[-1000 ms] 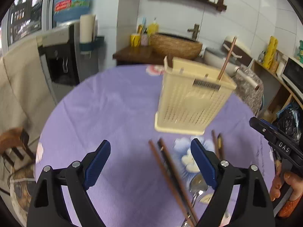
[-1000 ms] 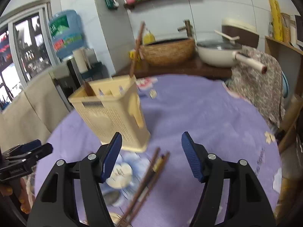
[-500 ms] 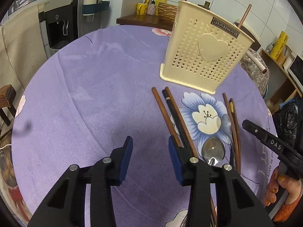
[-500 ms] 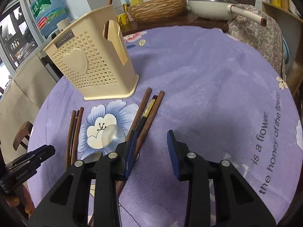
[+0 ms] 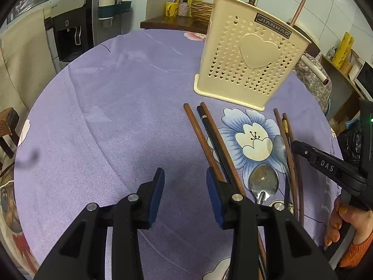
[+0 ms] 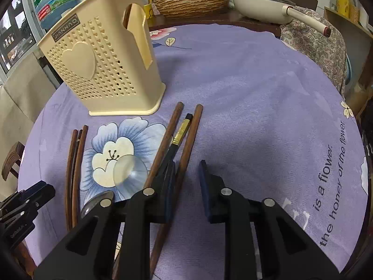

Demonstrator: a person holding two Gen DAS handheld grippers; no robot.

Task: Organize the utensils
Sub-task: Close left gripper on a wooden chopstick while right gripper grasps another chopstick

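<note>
A round table covered by a purple flowered tablecloth (image 5: 116,98) is seen from both wrist cameras. A cream perforated utensil holder (image 5: 250,58), marked with a heart and a label, stands upright toward the far side of the cloth. One brown chopstick (image 5: 298,11) stands in it, its end projecting above the rim.

Three chopsticks lie side by side in front of the holder: two brown ones (image 6: 167,137) with a black, gold-banded chopstick (image 6: 180,131) between them. A second bundle of thin brown chopsticks (image 6: 74,163) lies apart from these, on the other side of a printed flower. A metal spoon (image 5: 263,180) is seen between the two groups, bowl upward.

The left gripper (image 5: 185,186) is held low over bare cloth, its jaws narrowed and nothing between them; the three chopsticks run just beside and under its right-hand finger. The right gripper (image 6: 186,182) is closing, its jaws already narrow. One brown chopstick (image 6: 188,144) passes into the gap close against the left-hand pad; whether the pads press on it cannot be told. The person's hand (image 5: 342,224), in an orange sleeve, is seen holding the right gripper.
</note>
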